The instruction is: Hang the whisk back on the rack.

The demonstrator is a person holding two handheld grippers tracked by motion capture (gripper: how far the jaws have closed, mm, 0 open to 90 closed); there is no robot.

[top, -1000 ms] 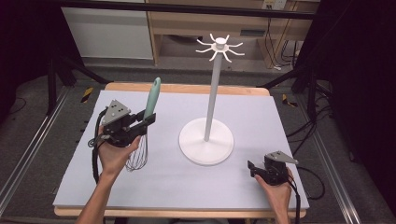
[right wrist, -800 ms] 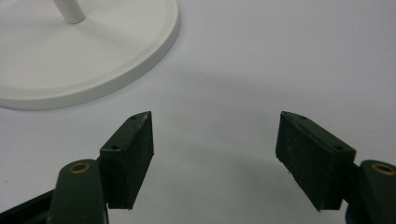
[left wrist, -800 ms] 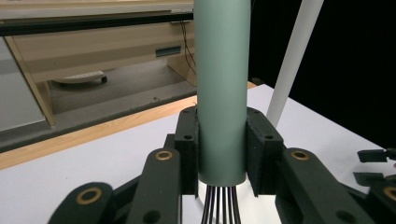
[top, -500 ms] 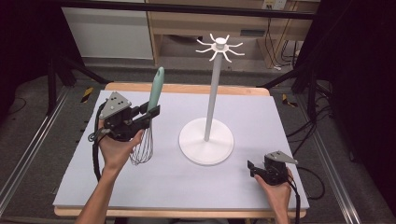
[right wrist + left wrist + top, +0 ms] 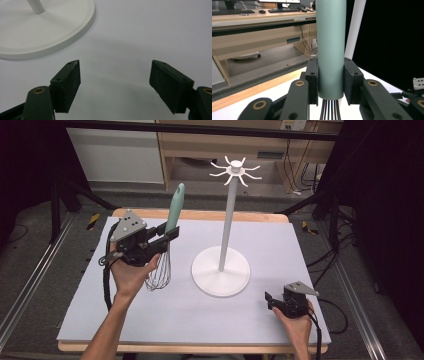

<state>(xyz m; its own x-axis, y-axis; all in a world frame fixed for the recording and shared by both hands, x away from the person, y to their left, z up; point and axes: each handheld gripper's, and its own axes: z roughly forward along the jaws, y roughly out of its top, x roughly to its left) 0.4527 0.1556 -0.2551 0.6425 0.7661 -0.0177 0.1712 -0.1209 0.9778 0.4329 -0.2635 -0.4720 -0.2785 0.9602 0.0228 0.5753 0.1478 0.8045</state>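
The white surface [image 5: 310, 255] carried a tall white stand [image 5: 222, 270] at its middle, hooks spread at the top, likely where the whisk [image 5: 167, 240] was meant to hang. Left of the stand, the left tool [image 5: 167, 234] clamped the whisk's pale green handle upright, wire loops hanging below, clear of the surface. The right tool [image 5: 269, 299], near right, had just been opening, with nothing between its jaws.

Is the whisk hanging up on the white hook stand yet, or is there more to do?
Not yet. Done: the left gripper has grabbed the whisk by its green handle, and its wires hang above the table mat. In hand: carrying it upright. Left: hooking it on the white hook stand. The right gripper waits with open fingers.
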